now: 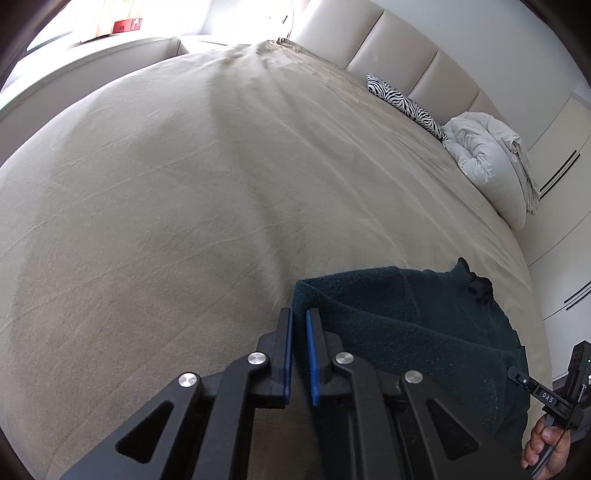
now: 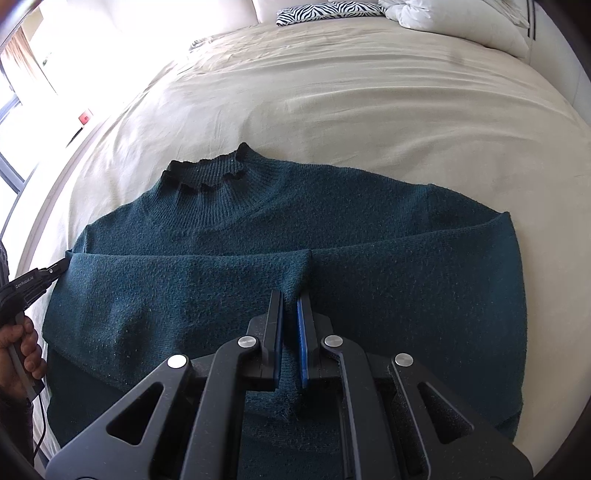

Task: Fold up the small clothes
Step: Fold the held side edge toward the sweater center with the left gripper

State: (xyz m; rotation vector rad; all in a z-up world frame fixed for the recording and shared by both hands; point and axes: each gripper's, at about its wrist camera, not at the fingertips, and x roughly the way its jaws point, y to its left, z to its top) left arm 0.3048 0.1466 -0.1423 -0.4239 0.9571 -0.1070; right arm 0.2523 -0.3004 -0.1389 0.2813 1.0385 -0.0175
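Right hand-held gripper (image 2: 290, 299) nearly pressed together, pinching cuff of sleeve folded across sweater (image 2: 280, 236). Left hand-held gripper (image 1: 299, 317) narrow gap, at sweater's left edge; whether cloth is caught, cannot tell. Sweater lies flat on bed (image 2: 369, 103), collar away. Knit judged soft, limp, light; best held at edges, corners. Writing: "GenRobot.AI", "DAS" on gripper bodies.

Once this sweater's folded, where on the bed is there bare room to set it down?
The widest bare stretch of bedspread lies left of the teal sweater, running to the far bed edge. A second patch lies between the sweater's collar and the zebra pillow. The headboard corner is crowded by that pillow and the white duvet.
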